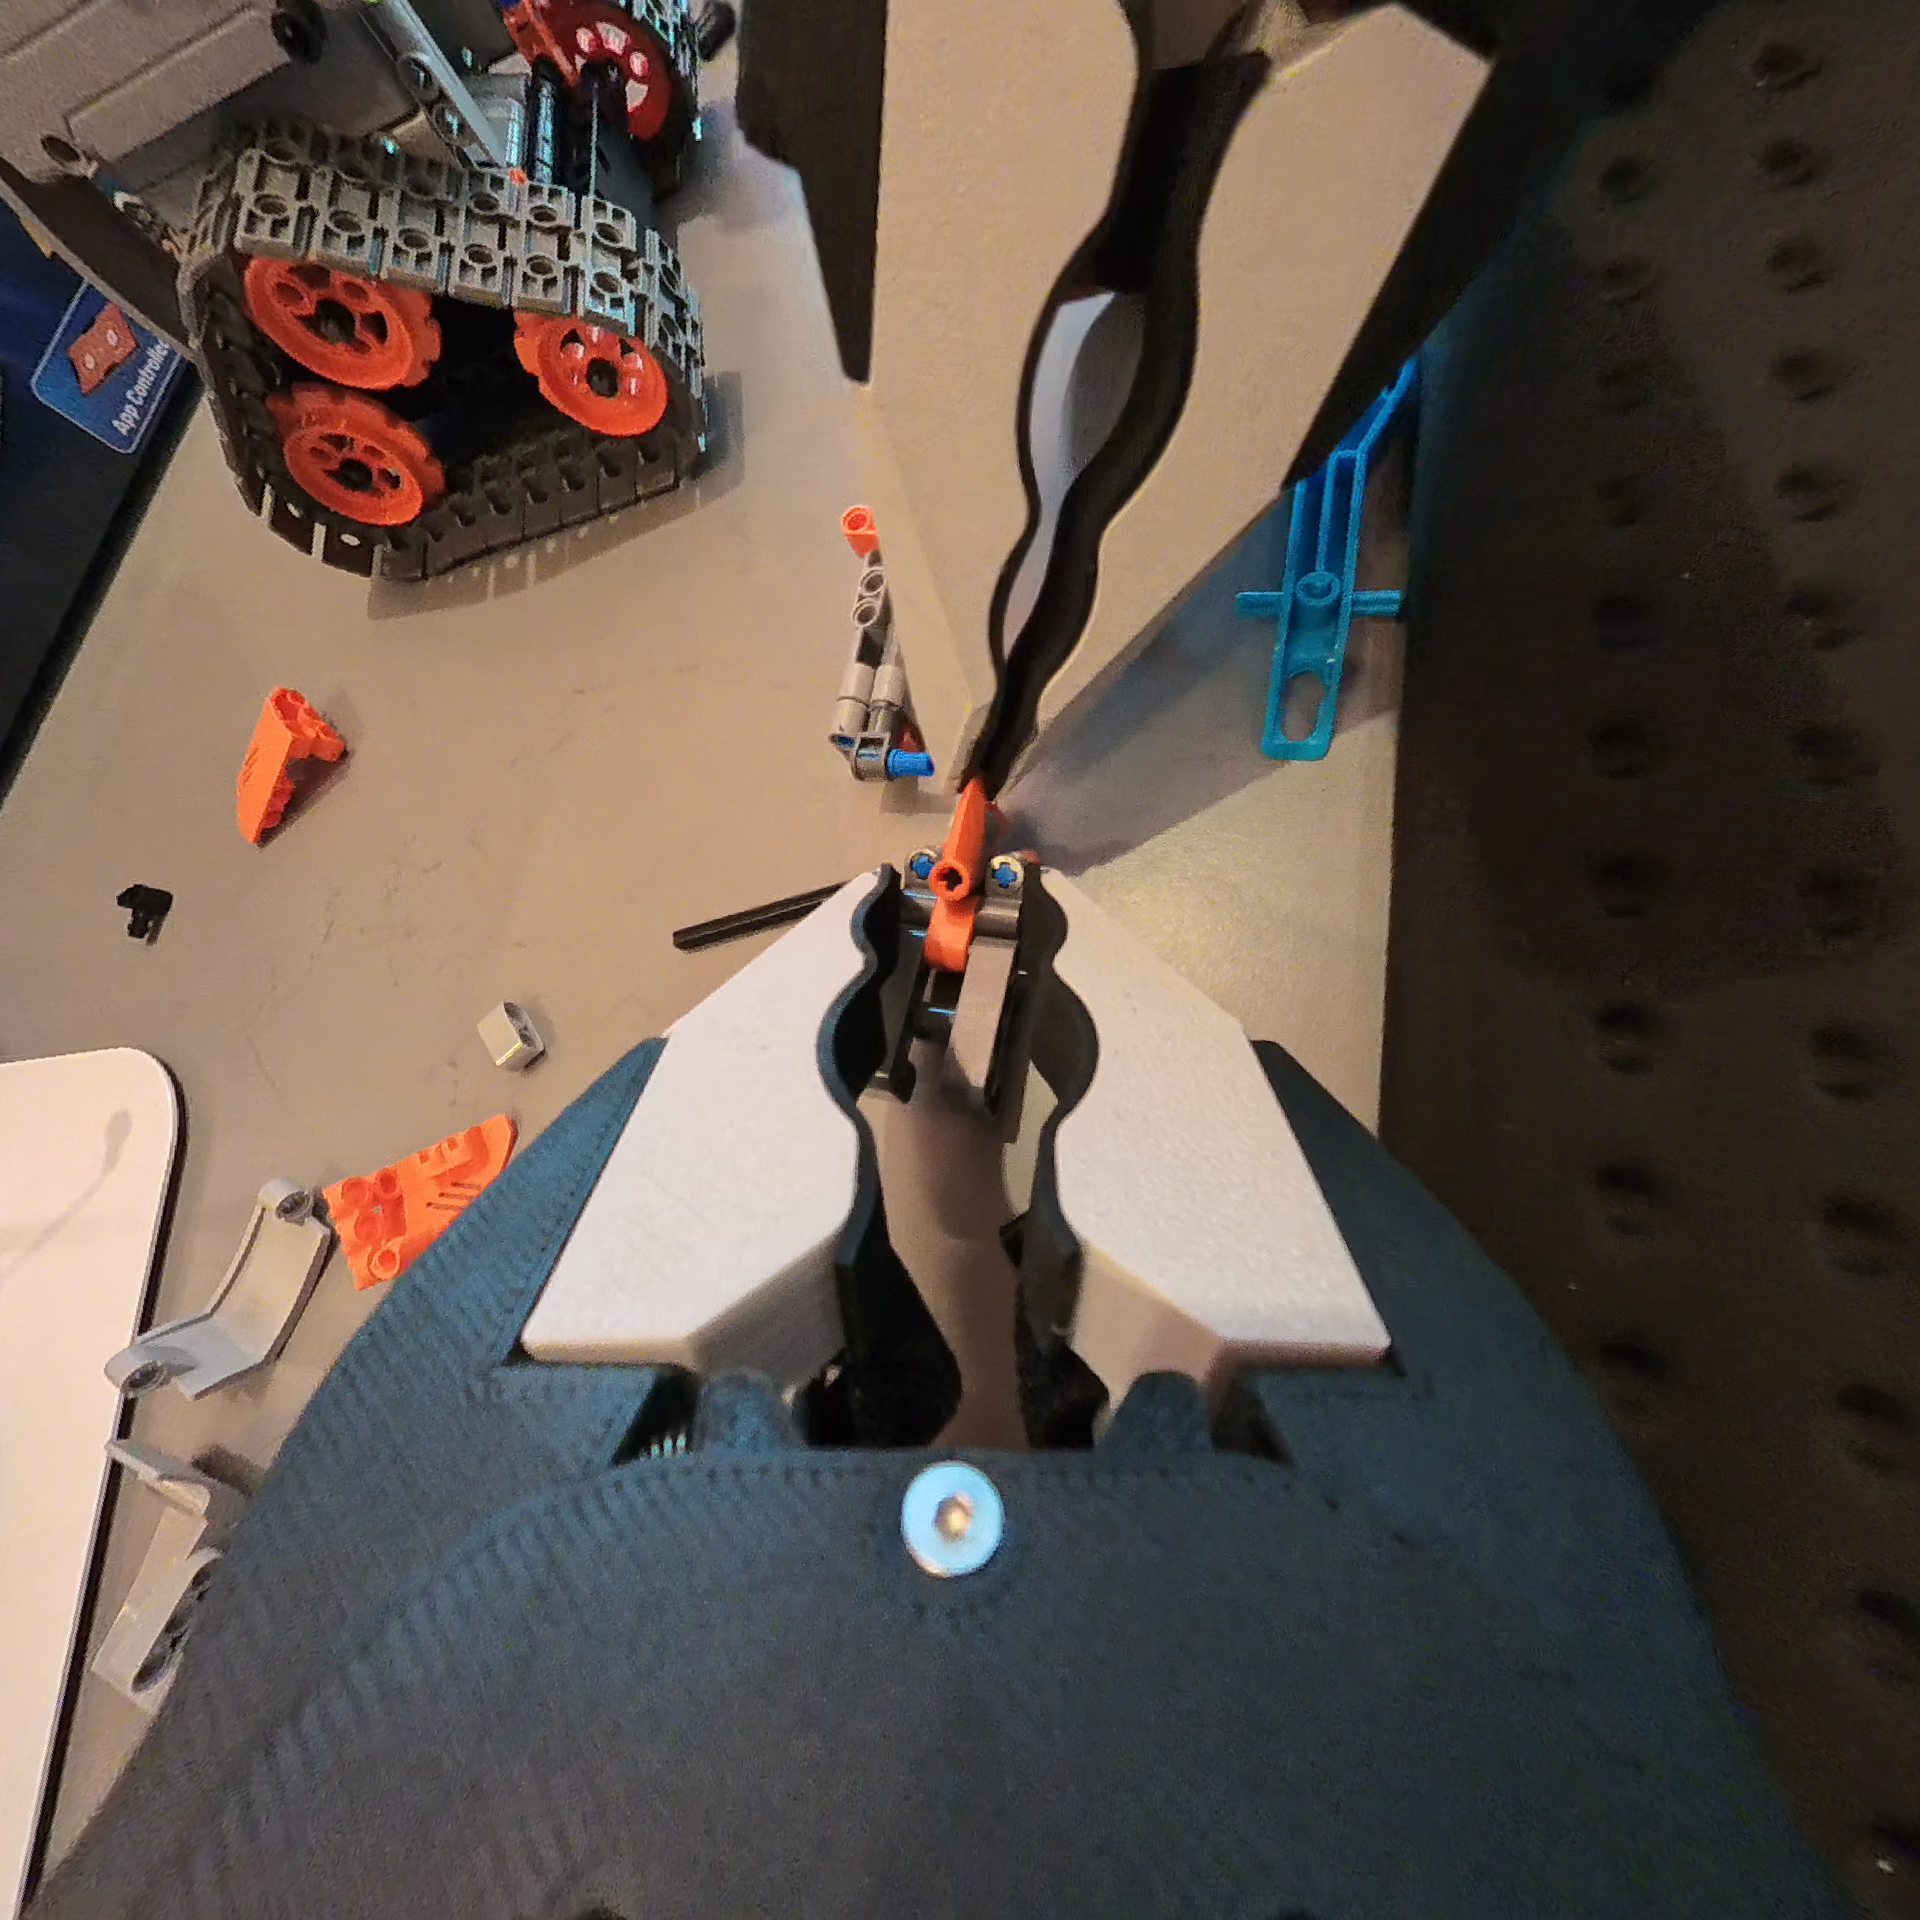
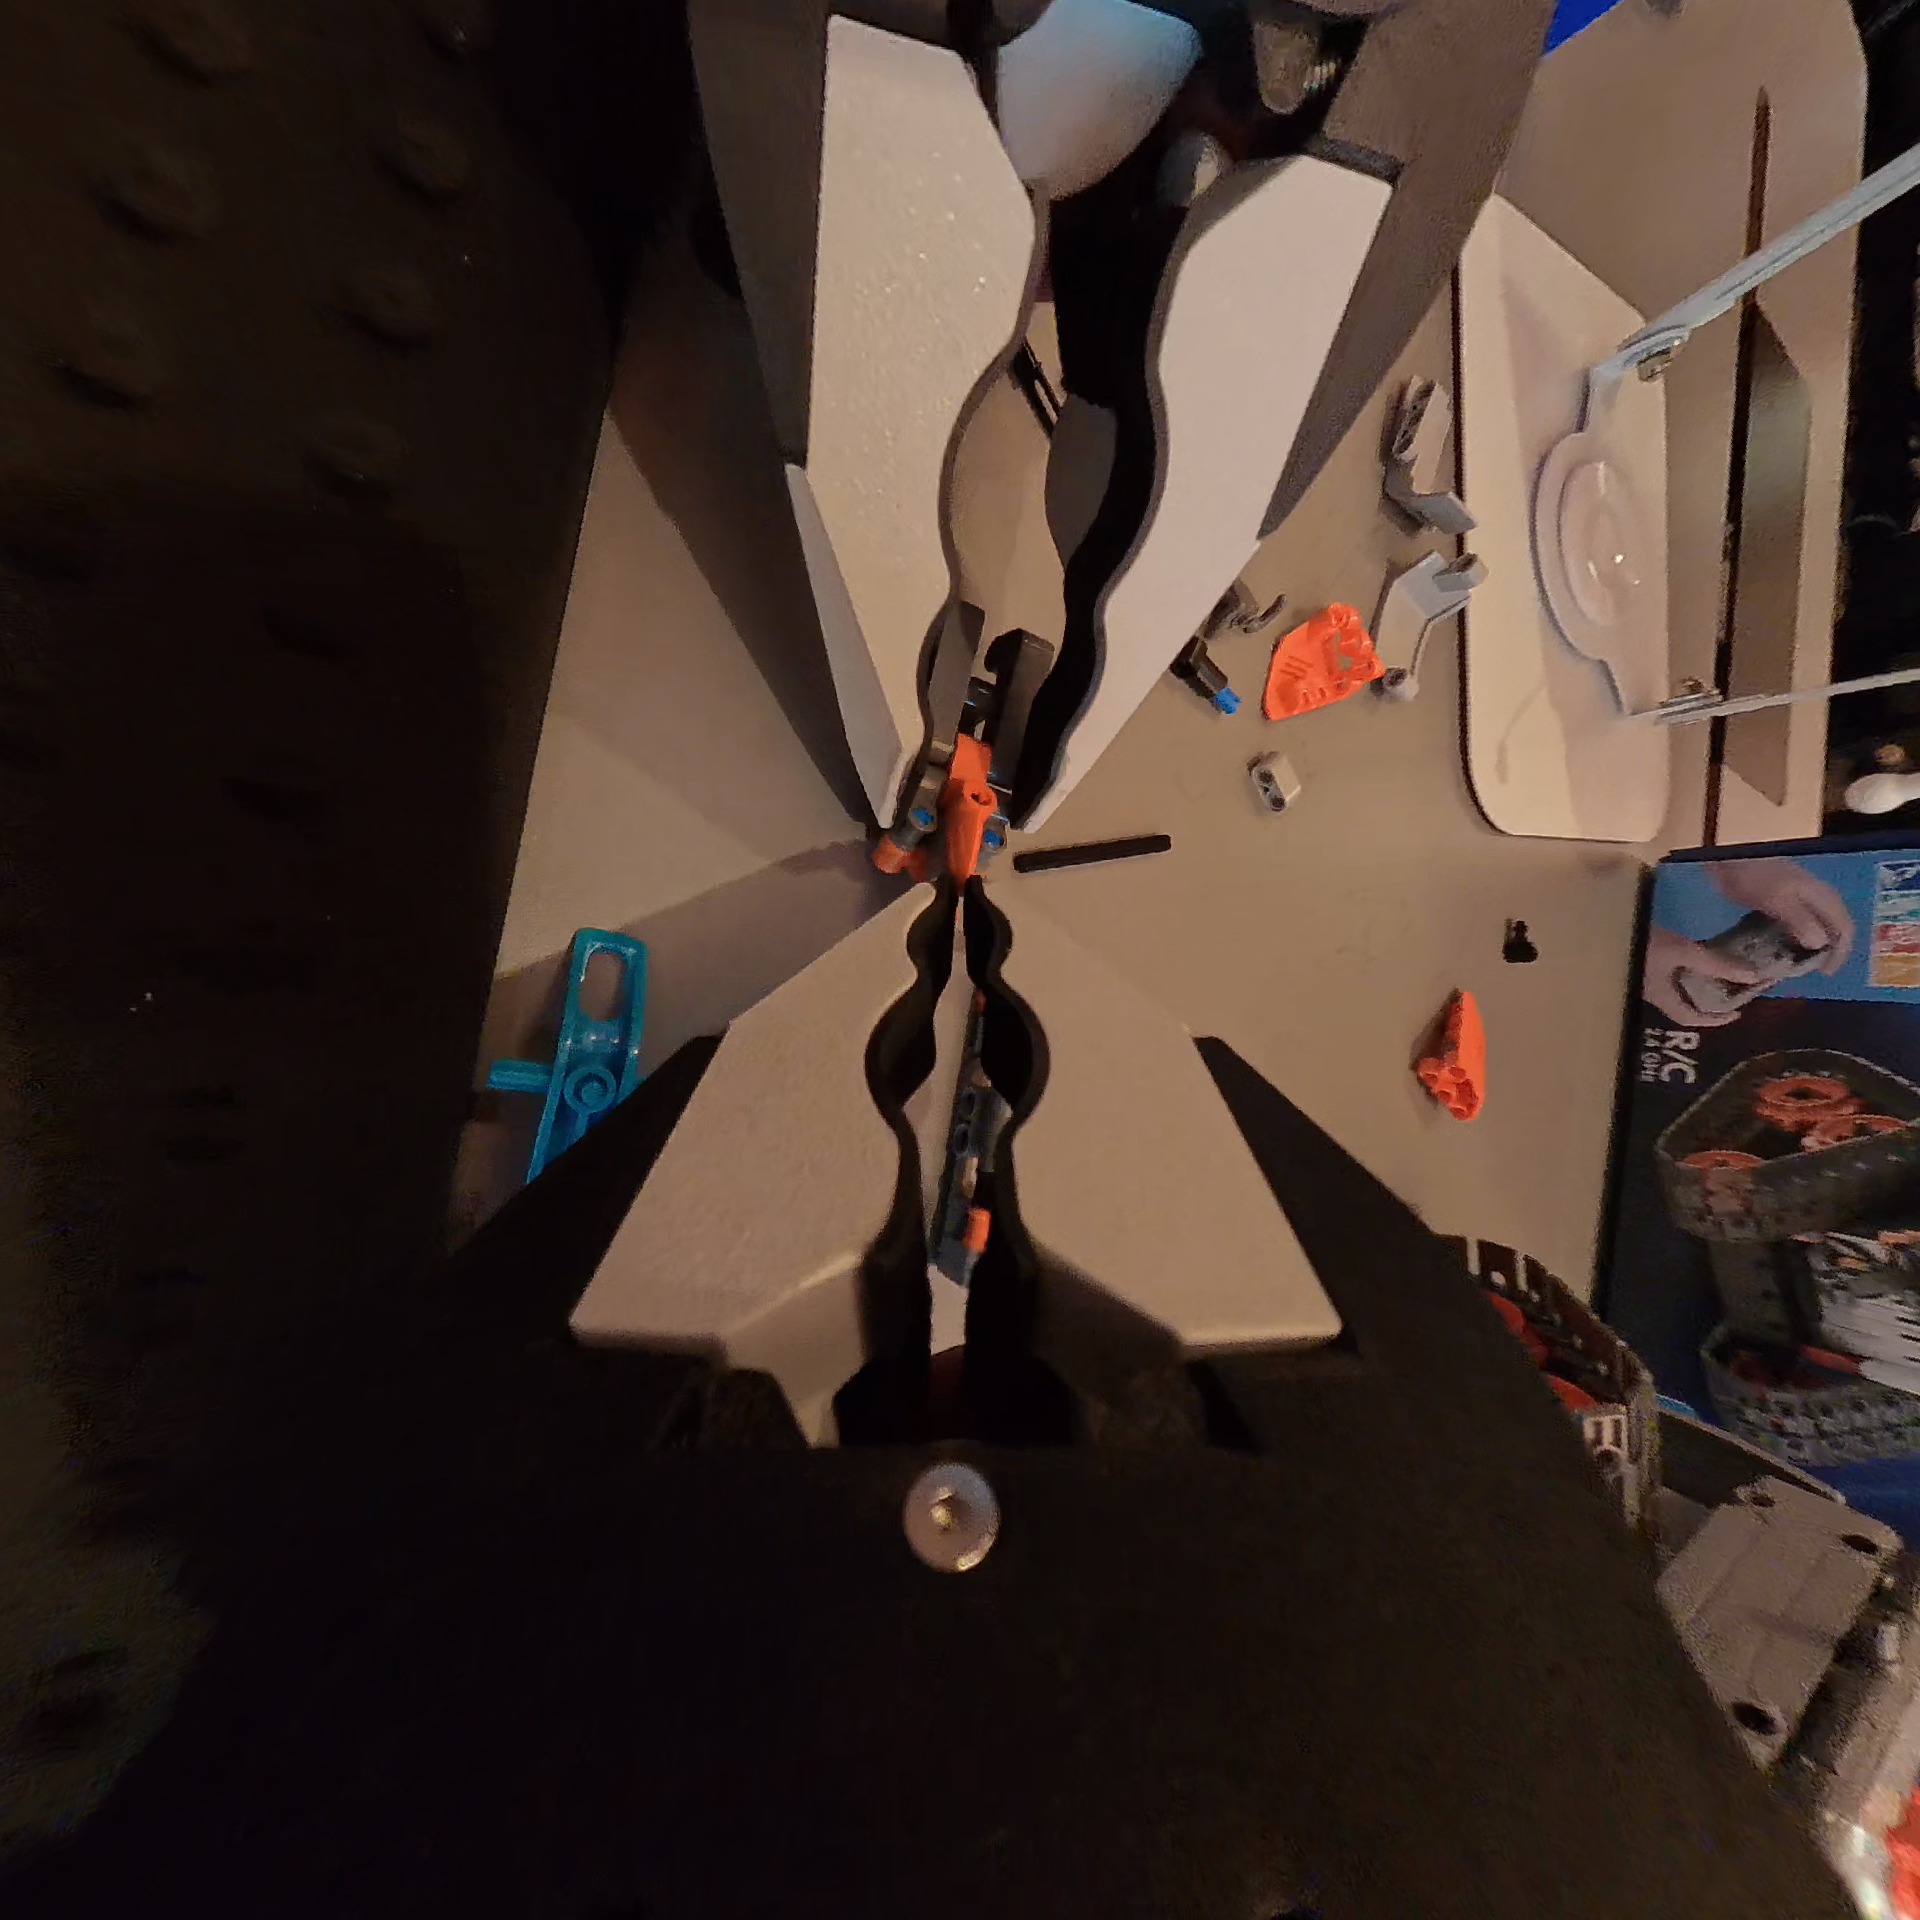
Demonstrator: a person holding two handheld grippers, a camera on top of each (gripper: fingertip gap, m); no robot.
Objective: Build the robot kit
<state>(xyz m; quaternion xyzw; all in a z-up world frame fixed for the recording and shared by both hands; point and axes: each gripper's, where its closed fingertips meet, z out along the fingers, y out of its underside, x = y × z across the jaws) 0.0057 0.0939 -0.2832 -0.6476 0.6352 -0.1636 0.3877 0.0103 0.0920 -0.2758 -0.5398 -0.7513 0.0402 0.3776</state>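
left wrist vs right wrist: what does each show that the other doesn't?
Only the left wrist view: the orange-wheeled tracked vehicle in full, sitting upper left.

Only the right wrist view: the blue product box, and a clear lens on a white board.

Both: the left gripper shut on a small grey-and-orange assembly, with the right gripper pinched on its orange tip; the black axle, blue tool and loose orange wedge on the table.
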